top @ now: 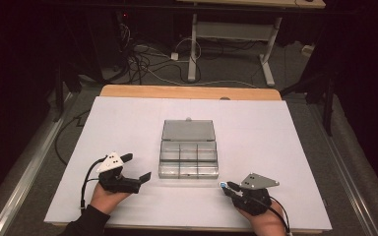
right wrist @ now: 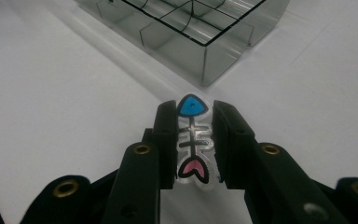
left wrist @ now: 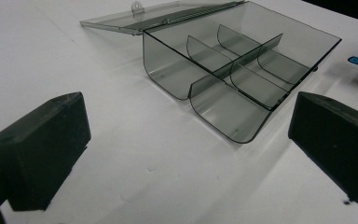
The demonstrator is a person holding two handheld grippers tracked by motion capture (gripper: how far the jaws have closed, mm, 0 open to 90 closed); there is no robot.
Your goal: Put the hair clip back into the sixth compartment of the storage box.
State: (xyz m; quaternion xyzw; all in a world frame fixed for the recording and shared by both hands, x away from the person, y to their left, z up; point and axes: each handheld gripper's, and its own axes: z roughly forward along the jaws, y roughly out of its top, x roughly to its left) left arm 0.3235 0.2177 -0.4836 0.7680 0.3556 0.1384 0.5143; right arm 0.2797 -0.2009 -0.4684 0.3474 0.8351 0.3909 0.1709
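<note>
A clear smoky plastic box (top: 189, 157) with several compartments sits mid-table, its lid (top: 187, 130) laid open behind it. My right gripper (top: 225, 186) is near the box's front right corner, shut on a small fish-skeleton charm (right wrist: 193, 140) with a blue head and pink tail. In the right gripper view the box corner (right wrist: 205, 56) lies just beyond the charm. My left gripper (top: 139, 167) rests at the box's front left, its jaws wide open and empty. In the left gripper view the box (left wrist: 235, 70) stands between its two pads, farther off.
A white sheet (top: 128, 123) covers the wooden table (top: 187, 92). Beyond the far edge are cables on the floor and the legs of another desk (top: 193, 49). Dark surroundings flank both sides.
</note>
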